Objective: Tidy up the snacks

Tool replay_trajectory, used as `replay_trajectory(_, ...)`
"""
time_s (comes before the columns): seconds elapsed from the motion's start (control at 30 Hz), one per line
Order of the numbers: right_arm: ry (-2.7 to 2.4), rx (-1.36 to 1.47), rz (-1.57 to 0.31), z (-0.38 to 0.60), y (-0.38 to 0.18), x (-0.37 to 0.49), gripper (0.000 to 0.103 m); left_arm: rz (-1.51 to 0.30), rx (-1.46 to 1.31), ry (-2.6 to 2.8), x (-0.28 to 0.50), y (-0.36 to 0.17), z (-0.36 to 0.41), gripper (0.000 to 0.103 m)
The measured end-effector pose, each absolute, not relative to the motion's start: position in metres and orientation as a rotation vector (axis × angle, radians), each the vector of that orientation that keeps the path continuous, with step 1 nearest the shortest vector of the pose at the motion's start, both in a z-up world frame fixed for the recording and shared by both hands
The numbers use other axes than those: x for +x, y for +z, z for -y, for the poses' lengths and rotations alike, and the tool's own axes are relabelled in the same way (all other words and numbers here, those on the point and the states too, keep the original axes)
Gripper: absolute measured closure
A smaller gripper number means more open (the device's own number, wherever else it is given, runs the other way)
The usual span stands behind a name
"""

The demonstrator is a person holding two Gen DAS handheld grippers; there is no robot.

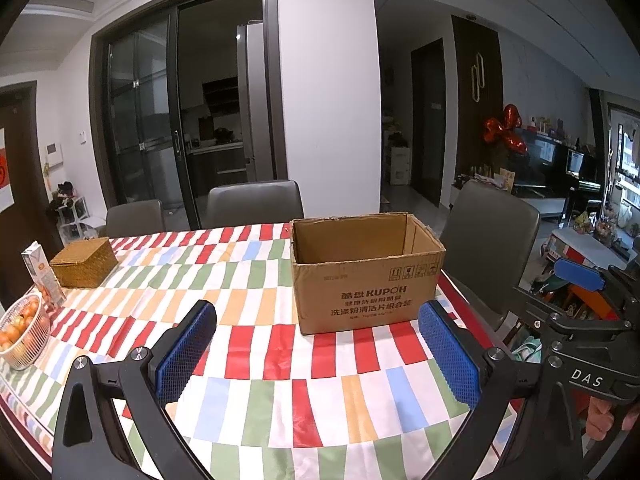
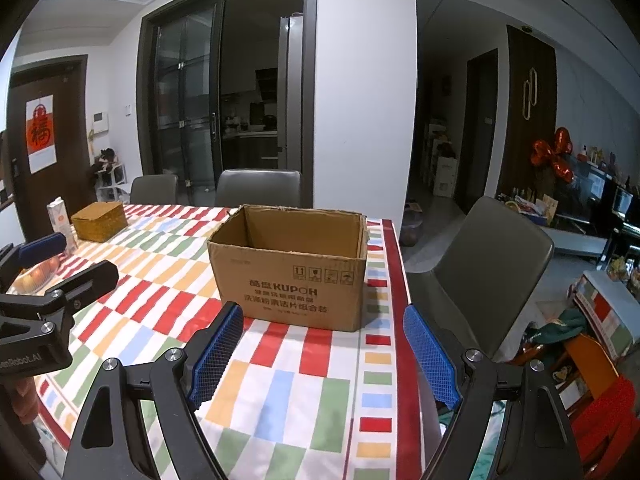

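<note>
On the striped table [image 1: 256,364], the box [image 1: 366,276] sits empty. Both claws, left gripper [image 1: 318,356] and right gripper [image 2: 324,356], are apart, holding nothing. No snacks show, so finding one probably comes next.

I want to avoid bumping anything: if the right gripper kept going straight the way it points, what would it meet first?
Probably the open brown cardboard box: it stands straight ahead between the open right gripper fingers, with only bare checked tablecloth before it.

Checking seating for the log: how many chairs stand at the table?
3: two at the far side, one at the right end. Any on the near side would be out of view.
</note>
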State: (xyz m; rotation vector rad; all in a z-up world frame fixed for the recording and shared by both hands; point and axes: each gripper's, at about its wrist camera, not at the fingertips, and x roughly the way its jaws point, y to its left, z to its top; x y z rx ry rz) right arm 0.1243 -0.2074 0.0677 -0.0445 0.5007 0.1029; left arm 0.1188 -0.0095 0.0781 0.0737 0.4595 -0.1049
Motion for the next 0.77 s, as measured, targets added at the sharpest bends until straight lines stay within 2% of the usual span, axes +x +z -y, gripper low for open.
replay_trajectory(0.77, 0.099, -0.052, -0.505, 0.2101, 0.0699, 0.1246, 0.020, -0.465, 0.066, -0.083, 0.1211, 0.0780, 0.0100, 0.000)
